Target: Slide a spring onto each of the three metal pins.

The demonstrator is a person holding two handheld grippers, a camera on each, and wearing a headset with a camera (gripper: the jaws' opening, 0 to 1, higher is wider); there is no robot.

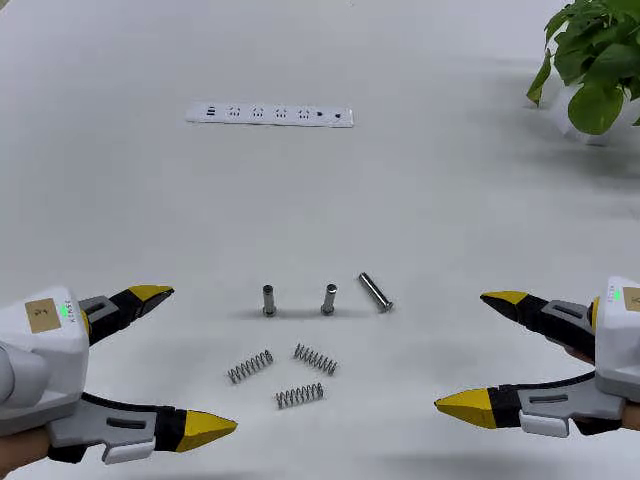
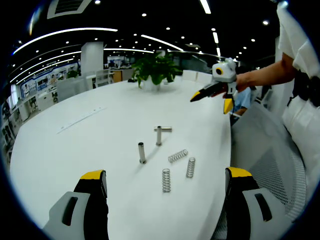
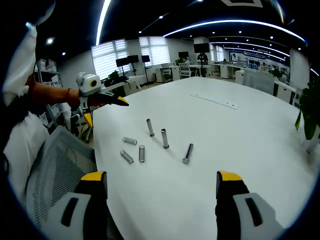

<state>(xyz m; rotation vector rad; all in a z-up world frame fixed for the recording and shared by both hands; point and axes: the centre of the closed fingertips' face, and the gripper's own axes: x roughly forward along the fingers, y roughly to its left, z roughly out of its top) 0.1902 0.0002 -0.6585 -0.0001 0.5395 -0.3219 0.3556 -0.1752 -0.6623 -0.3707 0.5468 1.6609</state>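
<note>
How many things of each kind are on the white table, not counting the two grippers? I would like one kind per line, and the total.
Metal pins: 3 (two upright, one lying down)
Springs: 3
Power strip: 1
Potted plant: 1
Total: 8

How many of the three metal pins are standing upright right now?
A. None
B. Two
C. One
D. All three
B: in the head view the left pin and the middle pin stand on end, while the right pin lies on its side.
</note>
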